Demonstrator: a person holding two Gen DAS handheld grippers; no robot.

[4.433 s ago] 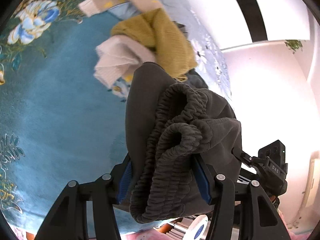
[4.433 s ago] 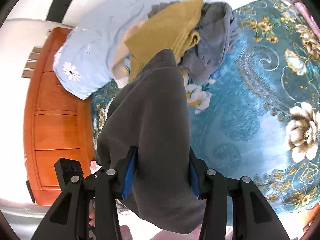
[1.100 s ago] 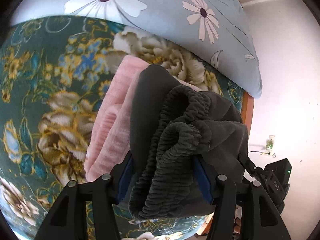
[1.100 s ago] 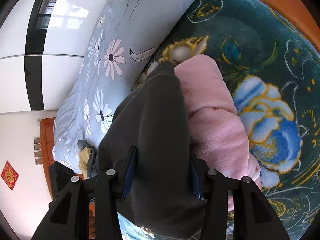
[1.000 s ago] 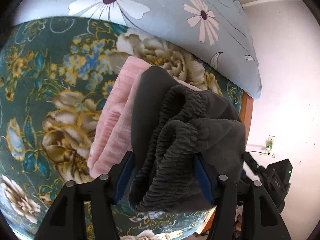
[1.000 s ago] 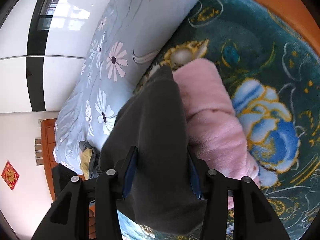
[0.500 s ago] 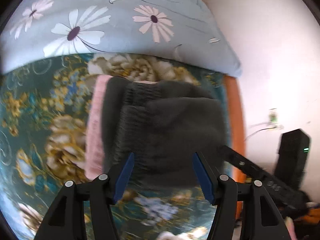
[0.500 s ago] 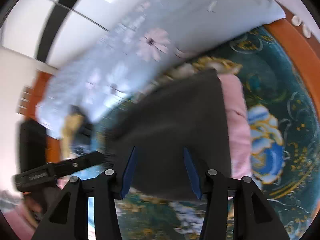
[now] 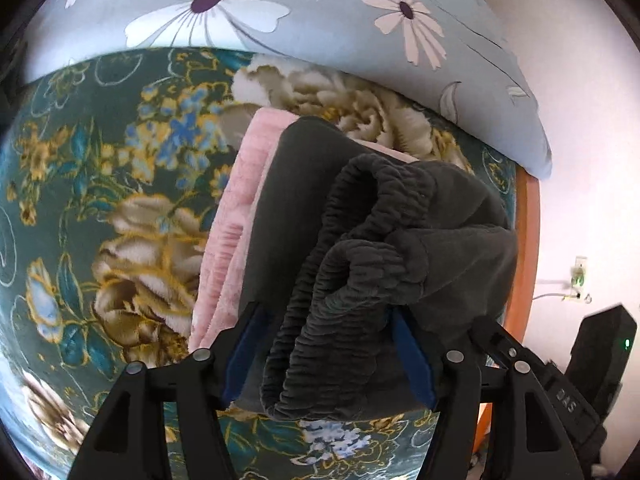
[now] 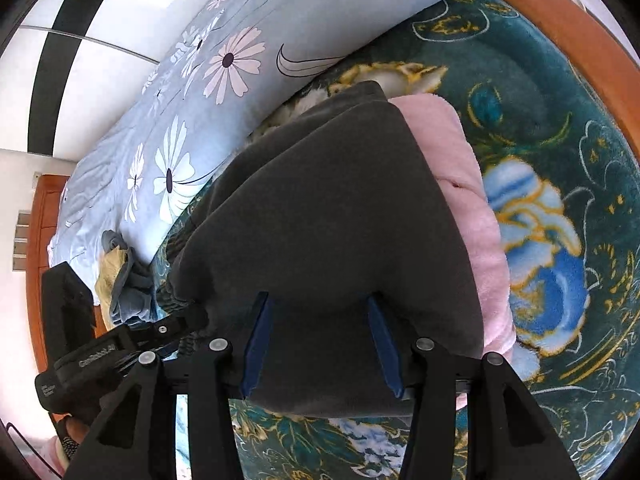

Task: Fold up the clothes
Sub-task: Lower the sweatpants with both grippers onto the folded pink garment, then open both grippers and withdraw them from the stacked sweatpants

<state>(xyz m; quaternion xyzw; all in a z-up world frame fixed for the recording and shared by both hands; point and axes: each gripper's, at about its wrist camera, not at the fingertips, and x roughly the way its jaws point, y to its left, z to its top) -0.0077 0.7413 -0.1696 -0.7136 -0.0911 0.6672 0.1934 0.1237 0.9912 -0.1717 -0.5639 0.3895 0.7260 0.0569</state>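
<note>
A folded dark grey garment (image 9: 360, 240) with a ribbed elastic waistband lies on top of a folded pink fleece garment (image 9: 236, 232) on the teal floral blanket (image 9: 100, 184). My left gripper (image 9: 326, 344) sits around the waistband end; cloth fills the gap between its blue pads. My right gripper (image 10: 320, 340) sits around the smooth end of the grey garment (image 10: 328, 208); the pink garment (image 10: 460, 184) shows to the right of it. The left gripper's body (image 10: 104, 356) shows at lower left of the right wrist view.
A light blue pillow with daisies (image 9: 280, 12) (image 10: 192, 92) lies behind the stack. An orange wooden bed edge (image 9: 524, 248) (image 10: 580, 28) runs close beside it. A pile of yellow and grey clothes (image 10: 124, 276) lies farther along the bed. A wall socket (image 9: 578, 280) is beyond.
Both grippers carried the grey garment from the pile across the bed and set it onto the pink garment. In the last half second the views swung briefly away and back.
</note>
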